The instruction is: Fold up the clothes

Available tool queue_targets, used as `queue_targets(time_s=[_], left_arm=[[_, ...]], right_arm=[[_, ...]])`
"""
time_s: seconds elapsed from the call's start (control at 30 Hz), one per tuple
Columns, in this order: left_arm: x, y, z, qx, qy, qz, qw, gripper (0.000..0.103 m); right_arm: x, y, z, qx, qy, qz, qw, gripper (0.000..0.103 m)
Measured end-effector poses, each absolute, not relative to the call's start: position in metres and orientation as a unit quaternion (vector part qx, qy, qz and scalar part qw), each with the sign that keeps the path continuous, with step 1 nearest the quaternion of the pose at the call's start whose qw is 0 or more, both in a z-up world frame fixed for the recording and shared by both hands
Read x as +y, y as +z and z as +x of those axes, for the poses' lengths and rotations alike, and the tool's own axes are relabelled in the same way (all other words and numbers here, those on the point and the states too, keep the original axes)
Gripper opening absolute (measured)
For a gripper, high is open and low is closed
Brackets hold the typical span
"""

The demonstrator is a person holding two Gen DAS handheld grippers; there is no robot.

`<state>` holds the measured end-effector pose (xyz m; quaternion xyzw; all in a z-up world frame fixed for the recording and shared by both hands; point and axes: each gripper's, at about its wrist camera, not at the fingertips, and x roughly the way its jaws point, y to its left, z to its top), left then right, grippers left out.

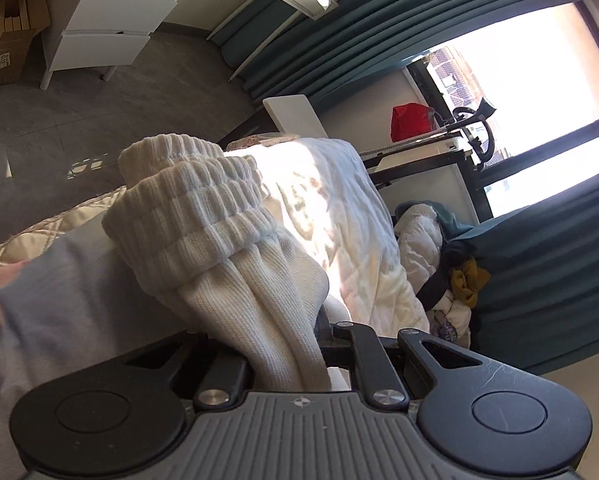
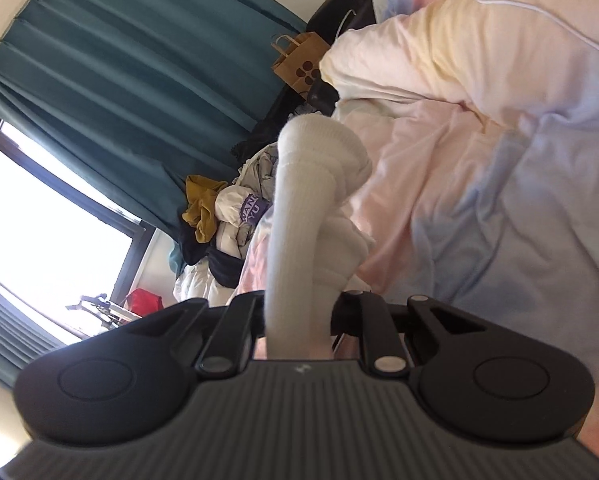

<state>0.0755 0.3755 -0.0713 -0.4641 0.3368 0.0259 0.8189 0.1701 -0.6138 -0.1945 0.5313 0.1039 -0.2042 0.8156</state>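
A pair of white ribbed socks [image 1: 219, 240] is held over the bed. In the left wrist view my left gripper [image 1: 287, 344] is shut on the socks, whose ribbed cuffs [image 1: 187, 184] stick out ahead of the jaws. In the right wrist view my right gripper [image 2: 299, 320] is shut on the other end of the white socks [image 2: 303, 208], which stand up from the jaws and bend over at the top. The fingertips of both grippers are hidden by the fabric.
A pastel pink and blue duvet [image 2: 479, 200] covers the bed, with a white quilt [image 1: 339, 208] beyond. A pile of clothes [image 2: 227, 208] lies by the teal curtains [image 2: 139, 60]. A white drawer unit [image 1: 111, 20], a cardboard box [image 1: 7, 32] and a paper bag [image 2: 299, 60] stand around.
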Motion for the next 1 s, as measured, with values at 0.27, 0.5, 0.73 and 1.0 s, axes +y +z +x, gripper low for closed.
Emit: queue_targets(time_s=[0.27, 0.5, 0.73, 1.0], left_arm=[[0.356, -0.082, 0.064, 0.380, 0.019, -0.396, 0.836, 0.045], [0.331, -0.053, 0.032, 0.385, 0.023, -0.309, 0.869, 0.085], [0.271, -0.026, -0.009, 0.367, -0.011, -0.238, 0.899, 0.087], [0.161, -0.019, 0.006, 0.353, -0.063, -0.133, 0.924, 0.088]], right_arm=[[-0.625, -0.231, 0.160, 0.181, -0.245, 0.534, 0.789, 0.018], [-0.628, -0.254, 0.158, 0.207, -0.251, 0.539, 0.777, 0.018], [-0.628, -0.259, 0.156, 0.220, -0.242, 0.521, 0.788, 0.018], [-0.628, -0.258, 0.158, 0.218, -0.232, 0.493, 0.810, 0.018]])
